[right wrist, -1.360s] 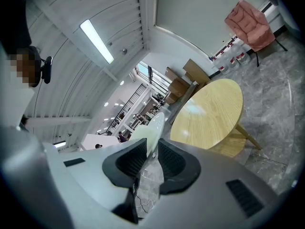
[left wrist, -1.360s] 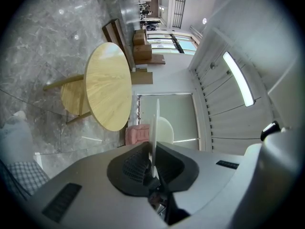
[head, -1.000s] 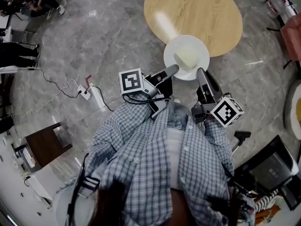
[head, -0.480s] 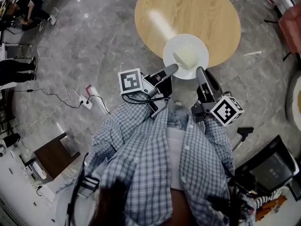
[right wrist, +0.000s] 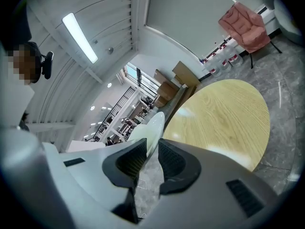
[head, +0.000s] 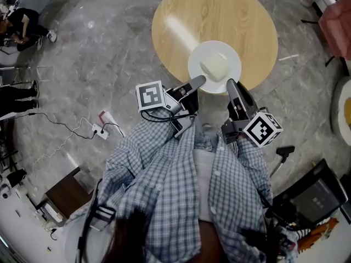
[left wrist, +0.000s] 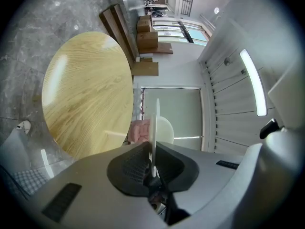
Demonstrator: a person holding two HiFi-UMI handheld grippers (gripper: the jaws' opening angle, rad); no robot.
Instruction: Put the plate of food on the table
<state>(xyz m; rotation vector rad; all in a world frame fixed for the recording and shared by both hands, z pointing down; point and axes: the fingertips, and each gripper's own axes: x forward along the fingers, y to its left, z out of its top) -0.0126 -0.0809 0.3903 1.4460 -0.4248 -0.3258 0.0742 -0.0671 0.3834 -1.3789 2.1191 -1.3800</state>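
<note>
The plate [head: 229, 56] of food [head: 214, 66] hangs level above the near edge of the round table [head: 219, 15]. The left gripper [head: 198, 82] and right gripper [head: 230, 85] both pinch its near rim, and the table's middle lies farther ahead.

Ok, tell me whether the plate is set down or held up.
Held up. The left gripper and right gripper clamp the plate by its rim; the left gripper view shows a gap above the table.

Head cam down; table [head: 181, 15] shared.
</note>
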